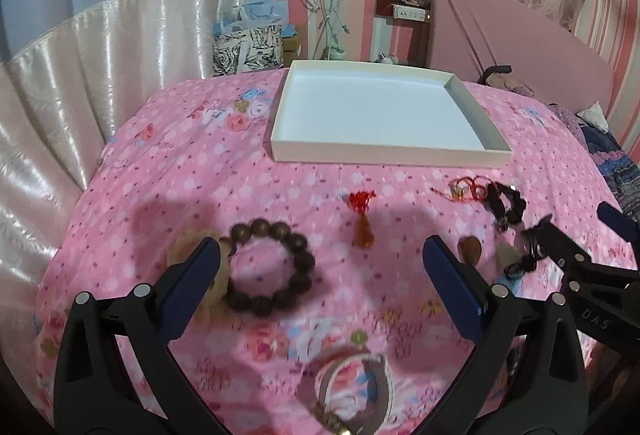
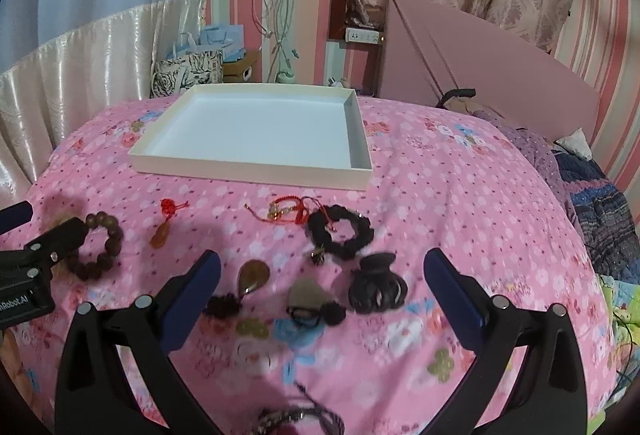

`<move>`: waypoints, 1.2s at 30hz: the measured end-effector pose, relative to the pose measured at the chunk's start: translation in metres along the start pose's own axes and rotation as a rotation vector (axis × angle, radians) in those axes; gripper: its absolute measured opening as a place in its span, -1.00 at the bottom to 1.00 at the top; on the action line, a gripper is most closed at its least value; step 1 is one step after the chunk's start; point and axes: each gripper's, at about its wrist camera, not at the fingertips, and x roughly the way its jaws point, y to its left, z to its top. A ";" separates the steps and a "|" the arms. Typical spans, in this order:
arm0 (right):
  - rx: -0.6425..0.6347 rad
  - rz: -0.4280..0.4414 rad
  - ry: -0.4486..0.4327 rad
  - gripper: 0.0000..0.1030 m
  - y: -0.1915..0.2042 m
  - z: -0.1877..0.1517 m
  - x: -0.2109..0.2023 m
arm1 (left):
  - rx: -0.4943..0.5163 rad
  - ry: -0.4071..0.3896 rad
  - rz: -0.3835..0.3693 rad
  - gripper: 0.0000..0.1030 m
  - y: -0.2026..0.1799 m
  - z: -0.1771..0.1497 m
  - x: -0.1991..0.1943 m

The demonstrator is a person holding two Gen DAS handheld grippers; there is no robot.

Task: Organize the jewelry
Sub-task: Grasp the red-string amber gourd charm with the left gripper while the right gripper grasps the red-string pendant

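Nothing's sitting in the tray (image 1: pixel 390 151) yet; all jewelry, bracelet (image 1: pixel 272 271) included, is lying on the bed. Left gripper (image 1: pixel 320 255) and right gripper (image 2: pixel 322 267) are hovering wide open, holding nothing.

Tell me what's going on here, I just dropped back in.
A person is sorting jewelry on a pink floral bedspread with a gripper in each hand. Both the left gripper and the right gripper are open and hold nothing. The white tray has nothing in it. The wooden bead bracelet, red-knot pendant, red cord bracelet, black scrunchie and black claw clip all lie loose on the bedspread in front of the tray.
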 end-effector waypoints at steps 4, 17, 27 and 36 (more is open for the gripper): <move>0.016 0.018 0.012 0.97 -0.004 0.010 0.015 | -0.001 0.004 0.004 0.94 0.000 0.014 0.013; 0.071 0.068 0.098 0.97 -0.022 0.042 0.079 | 0.026 0.045 -0.014 0.94 -0.010 0.046 0.063; -0.001 0.035 0.132 0.80 -0.007 0.040 0.110 | 0.033 0.133 -0.062 0.94 -0.017 0.038 0.103; -0.051 0.089 0.146 0.34 0.008 0.038 0.123 | 0.043 0.148 -0.094 0.49 -0.023 0.042 0.118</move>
